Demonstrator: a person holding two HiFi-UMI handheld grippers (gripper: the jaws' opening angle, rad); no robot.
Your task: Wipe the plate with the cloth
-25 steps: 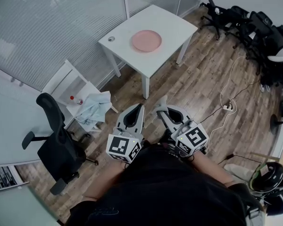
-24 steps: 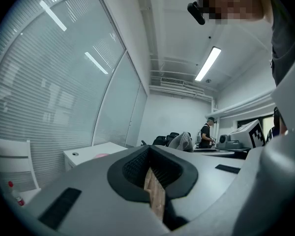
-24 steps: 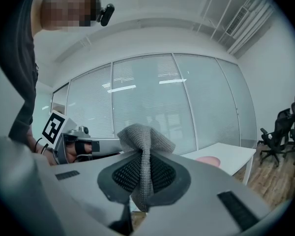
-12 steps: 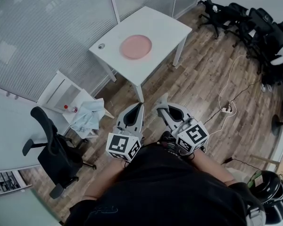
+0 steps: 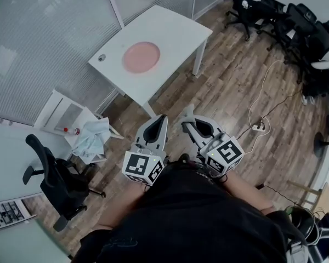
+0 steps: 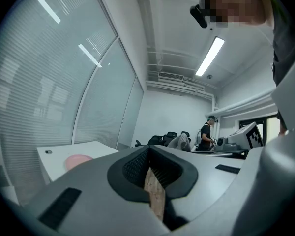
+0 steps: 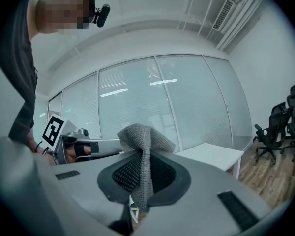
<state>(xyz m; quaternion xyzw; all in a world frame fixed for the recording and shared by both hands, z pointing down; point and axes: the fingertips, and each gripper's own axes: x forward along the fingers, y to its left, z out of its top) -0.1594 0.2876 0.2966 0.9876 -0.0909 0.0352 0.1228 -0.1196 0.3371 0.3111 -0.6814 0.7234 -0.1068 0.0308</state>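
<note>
Head view: compared with a second ago the whole room has slid leftward in the picture, so the white bench (image 5: 178,29) and the pink plate (image 5: 141,57) on it now lie up and to the left of the grippers instead of straight ahead, while both grippers keep the same spot low in the frame, side by side and close together. The left gripper (image 5: 163,119) has its jaws pressed together on nothing, with only a strip of wood floor (image 5: 230,86) showing through the slit in the left gripper view. The right gripper (image 5: 187,120) is clamped on the grey knitted cloth (image 7: 142,146), which bunches up above the jaws and hangs down between them. The plate sits on the half of the bench nearer the glass wall (image 5: 44,37), clear of every edge, and a small round fitting (image 5: 101,57) lies near the bench's left corner. The bench's near corner points toward the grippers, well apart from them, with bare floor between. To the left a low white side table (image 5: 59,111) carries a crumpled pale blue fabric (image 5: 92,137) and a small red-capped bottle (image 5: 71,130), and a black office chair (image 5: 57,174) stands just below it. To the right the floor is open as far as a white cable and power strip (image 5: 257,127), and black chairs (image 5: 285,21) crowd the far right corner.
</note>
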